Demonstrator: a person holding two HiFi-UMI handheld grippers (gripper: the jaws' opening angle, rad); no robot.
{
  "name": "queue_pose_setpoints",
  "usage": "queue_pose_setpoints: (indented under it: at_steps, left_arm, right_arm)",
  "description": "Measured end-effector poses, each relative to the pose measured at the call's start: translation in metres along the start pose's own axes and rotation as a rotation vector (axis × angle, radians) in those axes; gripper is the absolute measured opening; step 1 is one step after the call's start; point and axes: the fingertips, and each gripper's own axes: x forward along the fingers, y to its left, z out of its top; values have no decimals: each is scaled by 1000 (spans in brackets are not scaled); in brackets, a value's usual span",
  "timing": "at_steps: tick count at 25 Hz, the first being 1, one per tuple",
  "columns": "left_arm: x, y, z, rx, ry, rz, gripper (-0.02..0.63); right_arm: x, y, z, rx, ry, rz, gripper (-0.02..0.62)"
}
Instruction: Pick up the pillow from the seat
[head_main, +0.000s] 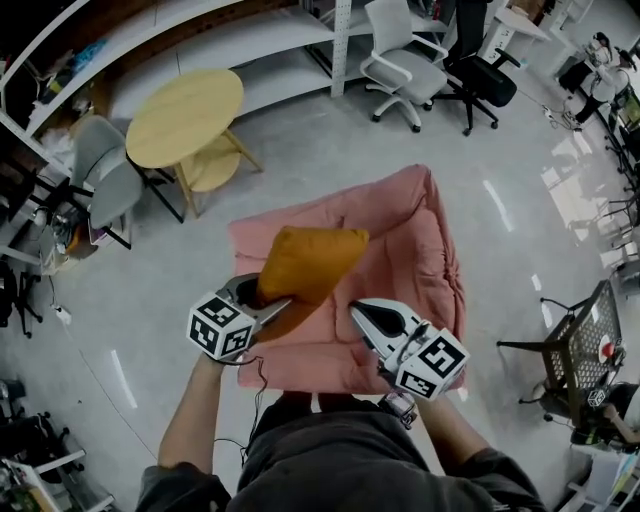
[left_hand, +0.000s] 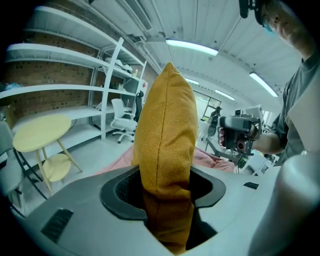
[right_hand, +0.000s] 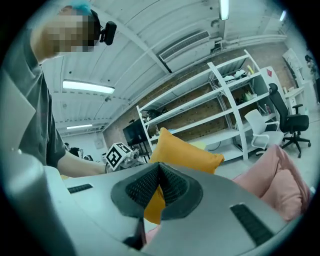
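The orange pillow (head_main: 312, 262) is lifted off the pink cushioned seat (head_main: 425, 250). My left gripper (head_main: 266, 296) is shut on its lower left edge. In the left gripper view the pillow (left_hand: 167, 130) stands upright, pinched between the jaws of the left gripper (left_hand: 167, 189), with the seat (left_hand: 212, 158) behind it. My right gripper (head_main: 356, 309) hovers over the seat's front, just right of the pillow, and holds nothing. In the right gripper view the right gripper (right_hand: 159, 171) has its pads together. The pillow (right_hand: 190, 152) and the seat (right_hand: 280, 182) lie beyond them.
A round yellow table (head_main: 185, 118) and a grey chair (head_main: 105, 180) stand at the far left. White (head_main: 400, 62) and black (head_main: 482, 82) office chairs stand at the back by the shelving. A wire rack (head_main: 575, 345) is at the right. Grey floor surrounds the seat.
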Motion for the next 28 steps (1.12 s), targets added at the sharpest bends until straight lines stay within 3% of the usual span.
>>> queue_pose_setpoints:
  at_steps: [12, 17, 28]
  left_arm:
    - [-88, -22, 70, 35, -261, -34, 239]
    - [-125, -18, 78, 16, -353, -63, 242]
    - [-184, -10, 70, -32, -469, -101, 244]
  right_arm:
    - [1, 53, 65, -124, -118, -47, 8]
    - [15, 81, 70, -163, -111, -62, 8]
    - [42, 127, 76, -190, -122, -67, 8]
